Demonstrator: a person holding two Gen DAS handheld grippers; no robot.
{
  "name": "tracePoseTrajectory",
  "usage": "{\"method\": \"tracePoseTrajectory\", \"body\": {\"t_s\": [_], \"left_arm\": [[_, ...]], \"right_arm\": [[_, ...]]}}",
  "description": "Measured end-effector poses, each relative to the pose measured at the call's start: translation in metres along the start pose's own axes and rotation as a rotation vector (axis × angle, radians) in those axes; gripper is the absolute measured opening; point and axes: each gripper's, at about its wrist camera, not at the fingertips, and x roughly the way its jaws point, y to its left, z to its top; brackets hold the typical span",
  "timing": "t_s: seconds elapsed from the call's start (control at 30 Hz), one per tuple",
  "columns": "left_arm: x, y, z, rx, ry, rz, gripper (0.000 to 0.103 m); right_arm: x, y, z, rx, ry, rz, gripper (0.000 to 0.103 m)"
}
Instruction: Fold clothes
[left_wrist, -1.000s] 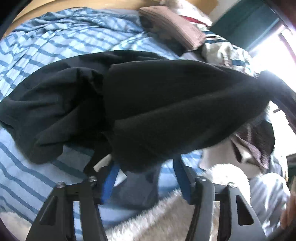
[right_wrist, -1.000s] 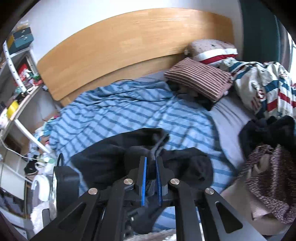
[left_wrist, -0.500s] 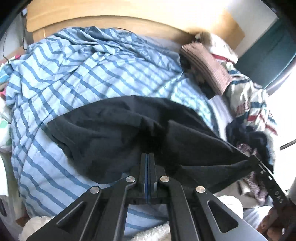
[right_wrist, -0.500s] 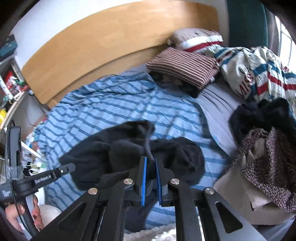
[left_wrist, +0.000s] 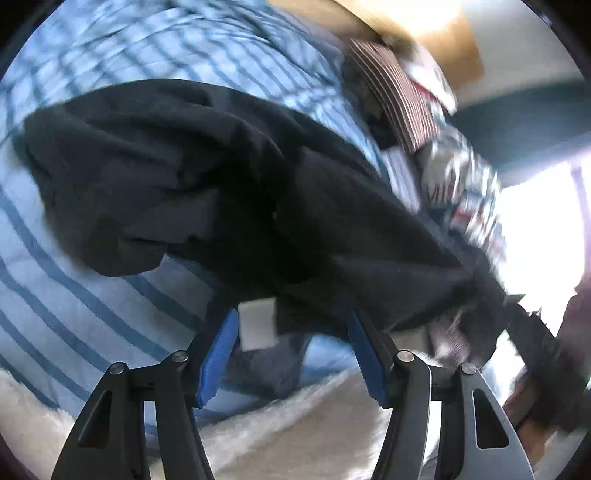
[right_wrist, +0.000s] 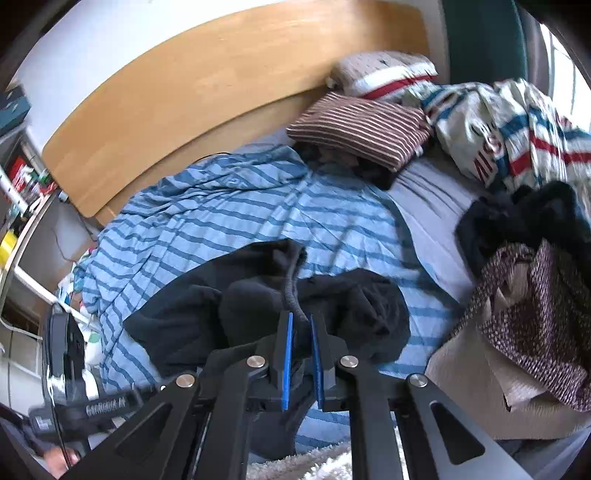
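Note:
A black garment lies crumpled on the striped duvet, and part of it is lifted toward me. My right gripper is shut on a fold of it, with dark cloth pinched between the blue pads. In the blurred left wrist view the same black garment hangs close in front, and its white label dangles between the fingers. My left gripper is open, its blue pads wide apart just under the garment's lower edge and gripping nothing.
The blue striped duvet covers the bed below a wooden headboard. A brown striped pillow and a clothes pile sit at the right. A white fluffy rug lies at the near edge, with shelves at left.
My left gripper, shut half a second ago, now stands open and has dropped close under the garment. My right gripper stays shut on the cloth and has barely moved.

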Motion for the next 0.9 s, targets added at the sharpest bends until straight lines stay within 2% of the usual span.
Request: {"method": "tracePoseTrajectory", "body": {"t_s": [0.1,0.23,0.37,0.47,0.5,0.53,0.57,0.6,0.63,0.67,0.7,0.73,0.83,0.9], "left_arm": [[0.018,-0.016,-0.012,0.153,0.053,0.16,0.063],[0.044,-0.023,-0.011,0.16,0.091,0.193,0.063],[0.067,-0.028,-0.006,0.191,0.111,0.28,0.063],[0.069,-0.028,-0.005,0.188,0.104,0.298,0.063],[0.065,-0.024,-0.003,0.154,0.082,0.281,0.063],[0.06,-0.02,-0.001,0.12,0.06,0.265,0.059],[0.056,-0.016,0.001,0.085,0.039,0.249,0.049],[0.051,-0.012,0.004,0.05,0.016,0.232,0.046],[0.044,-0.007,0.007,0.008,-0.012,0.207,0.038],[0.037,-0.002,0.011,-0.032,-0.039,0.184,0.025],[0.031,0.0,0.016,-0.053,-0.057,0.177,0.018],[0.027,-0.001,0.02,-0.053,-0.061,0.186,0.007],[0.013,-0.008,0.032,-0.024,-0.087,0.228,0.002],[-0.002,-0.009,0.044,-0.009,-0.111,0.219,0.002]], "right_arm": [[0.006,-0.012,0.002,0.039,0.011,0.005,0.011],[0.013,-0.018,0.004,0.06,0.018,0.008,0.011],[0.019,-0.023,0.005,0.063,0.033,-0.002,0.011],[0.024,-0.026,0.005,0.066,0.044,-0.009,0.011],[0.026,-0.028,0.005,0.067,0.048,-0.011,0.011],[0.027,-0.029,0.005,0.068,0.051,-0.014,0.011],[0.029,-0.03,0.005,0.069,0.055,-0.016,0.011],[0.03,-0.031,0.006,0.07,0.059,-0.018,0.011],[0.032,-0.031,0.005,0.07,0.064,-0.019,0.011],[0.034,-0.029,0.003,0.065,0.072,-0.016,0.011],[0.036,-0.027,0.002,0.061,0.08,-0.013,0.011],[0.038,-0.024,0.0,0.057,0.088,-0.01,0.011],[0.044,-0.018,-0.005,0.044,0.112,-0.001,0.011],[0.047,-0.013,-0.008,0.035,0.128,0.005,0.011]]}}
